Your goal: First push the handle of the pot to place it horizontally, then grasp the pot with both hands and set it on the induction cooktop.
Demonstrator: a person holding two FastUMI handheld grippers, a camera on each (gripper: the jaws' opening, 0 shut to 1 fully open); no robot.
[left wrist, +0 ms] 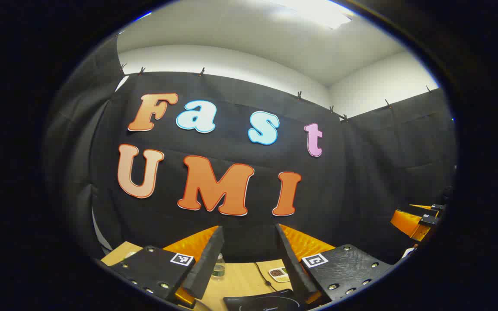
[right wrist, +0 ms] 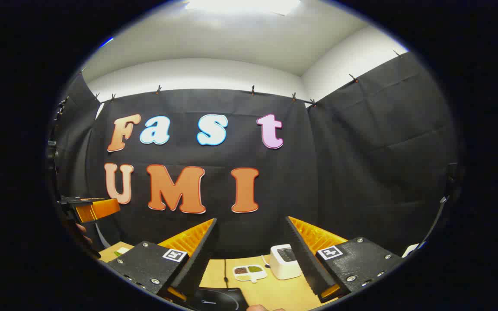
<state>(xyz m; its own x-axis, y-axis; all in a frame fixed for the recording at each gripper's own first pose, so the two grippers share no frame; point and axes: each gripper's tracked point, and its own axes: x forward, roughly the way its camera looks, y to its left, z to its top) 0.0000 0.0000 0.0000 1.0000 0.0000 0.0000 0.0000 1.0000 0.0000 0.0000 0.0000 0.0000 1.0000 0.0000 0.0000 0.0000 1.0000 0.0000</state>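
High above the table (right wrist: 275, 291), both the left gripper (left wrist: 249, 255) and right gripper (right wrist: 251, 255) hang spread and empty, nothing begun, so next they must dip toward the induction cooktop (right wrist: 218, 299) at six o'clock to find the pot's handle.

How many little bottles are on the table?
1: a small clear bottle stands on the wooden table between the left gripper's fingers. Others may be hidden low down.

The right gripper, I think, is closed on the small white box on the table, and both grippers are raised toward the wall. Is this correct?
Not quite. In the right gripper view the right gripper is open and holds nothing; the small white box stands on the table beyond its fingers. The rest is right.
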